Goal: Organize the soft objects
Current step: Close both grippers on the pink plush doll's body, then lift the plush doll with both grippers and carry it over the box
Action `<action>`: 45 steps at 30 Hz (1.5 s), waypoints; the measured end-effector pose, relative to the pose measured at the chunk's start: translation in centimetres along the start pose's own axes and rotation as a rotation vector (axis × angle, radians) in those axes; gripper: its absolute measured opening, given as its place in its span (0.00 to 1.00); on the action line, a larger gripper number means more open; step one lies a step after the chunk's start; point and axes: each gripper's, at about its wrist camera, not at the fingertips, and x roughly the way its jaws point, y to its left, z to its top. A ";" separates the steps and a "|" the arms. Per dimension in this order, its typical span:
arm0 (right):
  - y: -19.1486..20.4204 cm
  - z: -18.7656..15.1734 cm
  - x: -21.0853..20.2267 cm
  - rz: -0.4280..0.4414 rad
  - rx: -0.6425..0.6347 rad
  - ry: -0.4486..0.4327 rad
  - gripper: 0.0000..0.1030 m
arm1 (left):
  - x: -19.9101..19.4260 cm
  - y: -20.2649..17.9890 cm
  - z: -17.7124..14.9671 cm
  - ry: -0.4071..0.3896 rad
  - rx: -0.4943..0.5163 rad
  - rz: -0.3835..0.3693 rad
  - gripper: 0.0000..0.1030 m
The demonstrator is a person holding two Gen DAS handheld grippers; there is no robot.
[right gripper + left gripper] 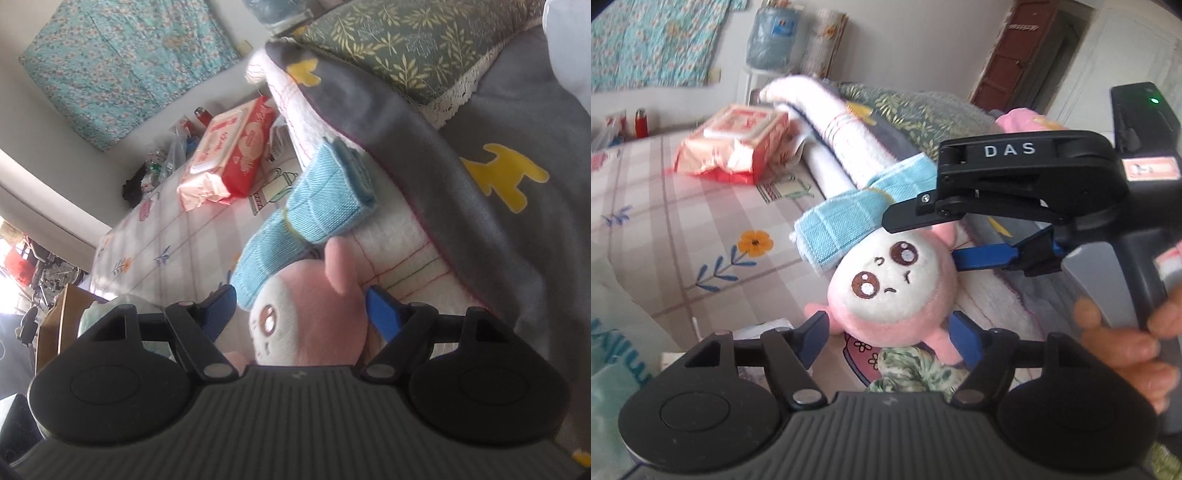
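A pink and white plush toy [892, 291] lies upside down on the bed, its head against a folded light blue towel [846, 225]. My left gripper [890, 336] is open with its fingers on either side of the plush's lower body. My right gripper [923, 240] comes in from the right, open, with one finger above the plush's head and the other beside it. In the right wrist view the plush [310, 314] fills the space between the open fingers of the right gripper [301, 314], and the blue towel [314, 206] lies just beyond it.
A red and white wipes pack [735, 144] lies on the checked bedsheet [665, 221] to the left. A rolled white blanket [834, 125], a grey blanket with yellow shapes [498, 192] and a green leaf-print pillow [402, 40] are piled on the right.
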 end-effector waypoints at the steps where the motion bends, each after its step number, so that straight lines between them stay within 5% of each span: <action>1: -0.2 0.1 0.4 0.000 0.004 0.006 0.76 | 0.5 0.0 0.1 0.010 -0.004 0.003 0.71; 8: -0.2 -0.3 2.5 -0.007 -0.020 0.049 0.75 | 2.5 -0.3 0.4 0.056 0.000 -0.001 0.63; 16: -0.1 -1.3 0.1 0.006 0.005 0.000 0.68 | -0.1 -1.7 0.1 0.022 0.042 -0.019 0.63; 30: 4.9 -4.0 -10.2 0.134 -0.046 -0.133 0.68 | -11.9 -2.5 -0.5 -0.217 0.090 -0.045 0.62; 38: 13.5 -5.3 -12.5 0.264 -0.187 -0.162 0.68 | -20.0 1.3 -1.6 -0.395 0.031 0.080 0.62; 45: 25.1 -7.5 -9.5 0.408 -0.362 -0.052 0.68 | -27.4 8.2 -3.6 -0.464 -0.105 0.294 0.63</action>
